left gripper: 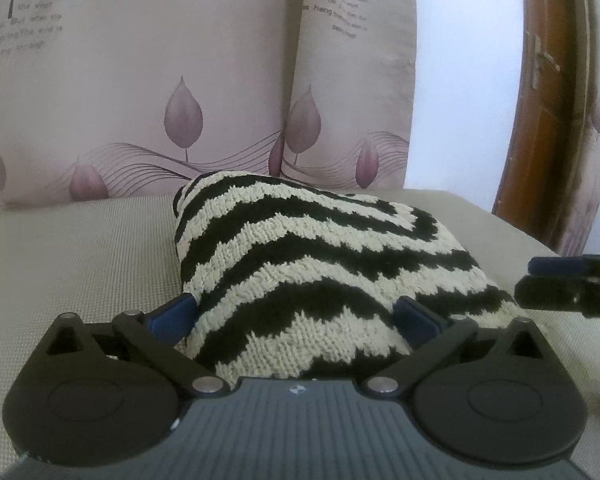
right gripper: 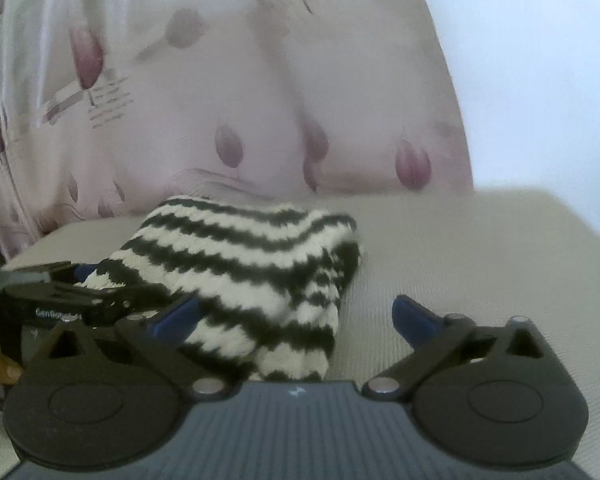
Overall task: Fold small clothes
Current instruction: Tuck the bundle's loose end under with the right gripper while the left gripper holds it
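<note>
Although the folded knit garment [left gripper: 316, 276] lies in plain sight on the beige sofa seat [left gripper: 80, 252], its near edge is hidden behind the body of the left claw [left gripper: 300, 316], and its underside and inner layers cannot be seen. It is one piece, black and cream in zigzag stripes, bunched into a thick bundle in front of two leaf-printed cushions [left gripper: 148, 80].

The left claw stands wide, its two blue fingertips [left gripper: 176, 312] flanking the bundle; whether the pads touch the wool is hard to tell, but they do not squeeze it. The right claw [right gripper: 296, 316] is spread just as wide, with only the garment's right corner lying between its fingers and bare seat fabric under the rest of the gap.

The right wrist view is blurred, so the cushion print there is unreadable. A wooden door frame [left gripper: 540, 120] is cut off at the left view's edge.
</note>
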`<state>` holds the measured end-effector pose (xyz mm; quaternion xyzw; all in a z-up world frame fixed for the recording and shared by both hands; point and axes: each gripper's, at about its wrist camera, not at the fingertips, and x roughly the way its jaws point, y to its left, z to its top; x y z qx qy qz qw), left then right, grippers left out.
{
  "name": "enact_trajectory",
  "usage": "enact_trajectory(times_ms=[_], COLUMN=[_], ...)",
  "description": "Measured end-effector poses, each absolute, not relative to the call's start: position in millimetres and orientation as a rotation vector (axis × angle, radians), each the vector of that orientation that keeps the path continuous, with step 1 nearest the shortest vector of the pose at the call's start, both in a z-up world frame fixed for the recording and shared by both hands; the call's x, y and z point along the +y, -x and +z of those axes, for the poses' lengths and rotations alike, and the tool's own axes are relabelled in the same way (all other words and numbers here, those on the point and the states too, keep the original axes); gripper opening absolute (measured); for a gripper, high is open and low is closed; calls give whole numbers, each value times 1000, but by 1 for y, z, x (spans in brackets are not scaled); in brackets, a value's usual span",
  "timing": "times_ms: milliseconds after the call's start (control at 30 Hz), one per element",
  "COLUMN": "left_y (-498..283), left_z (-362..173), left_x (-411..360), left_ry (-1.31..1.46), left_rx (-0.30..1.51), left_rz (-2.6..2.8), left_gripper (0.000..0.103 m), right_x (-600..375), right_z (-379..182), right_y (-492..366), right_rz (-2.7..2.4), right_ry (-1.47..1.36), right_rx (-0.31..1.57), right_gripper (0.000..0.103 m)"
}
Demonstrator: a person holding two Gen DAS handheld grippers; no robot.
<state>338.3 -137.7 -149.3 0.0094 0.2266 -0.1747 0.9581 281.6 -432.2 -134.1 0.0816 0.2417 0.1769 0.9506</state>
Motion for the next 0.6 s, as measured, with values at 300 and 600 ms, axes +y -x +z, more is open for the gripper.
enact_trajectory(times_ms=[300, 600], left_y=[-339, -340], left_z=[-149, -149], left_x=[-138, -140], left_ry=[-26, -33], left_rx=[461, 470], left_rz=[-356, -362], left_gripper=[103, 103], right_x=[-440, -440], right_z=[-150, -168], right_y=[-329, -359], right_rz=[473, 556], right_ry=[-411, -537], right_rx=[642, 737], right_gripper=[103, 103])
